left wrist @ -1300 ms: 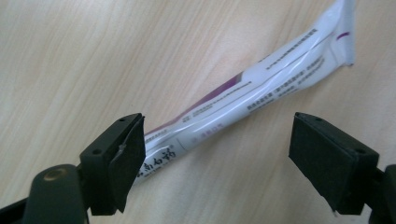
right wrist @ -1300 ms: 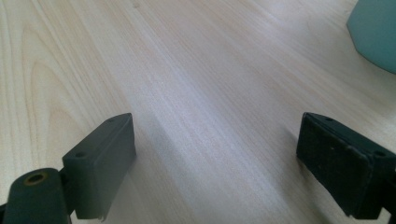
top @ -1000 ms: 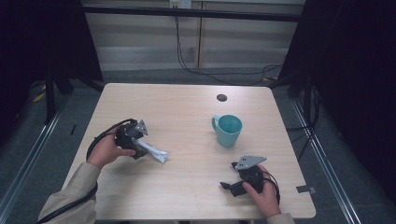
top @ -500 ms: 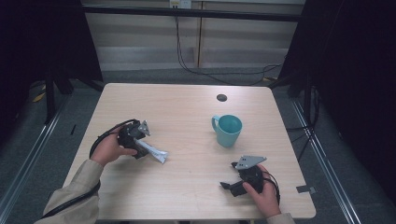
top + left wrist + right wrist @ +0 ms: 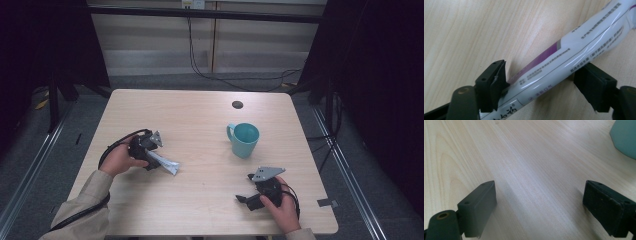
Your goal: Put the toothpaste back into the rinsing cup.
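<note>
Since the earlier frames the left gripper, a black two-jaw tool with a looped black cable, has shifted only slightly at the left side of the table, and its jaws have just been closing around the white plastic tube with a purple stripe and small printed text. In the left gripper view the tube lies slantwise between the two black jaws: the left jaw's pad meets the tube's edge, the right jaw's pad sits against or just under its other side, and the tube's flat body rests on the wood, so the grip looks taken up, though how firmly it presses cannot be told. In the high view the tube lies on the pale wooden table at its near left, its free end pointing right and toward the near edge, just beyond the person's left hand. The right gripper lies near the near right corner under the person's right hand, unmoved; in the right gripper view its jaws stand wide apart over bare wood, released, with nothing between them. A teal ceramic mug stands upright right of centre, farther away than the right gripper and well apart from the tube, its handle turned left. A small dark round hole sits near the table's far edge.
</note>
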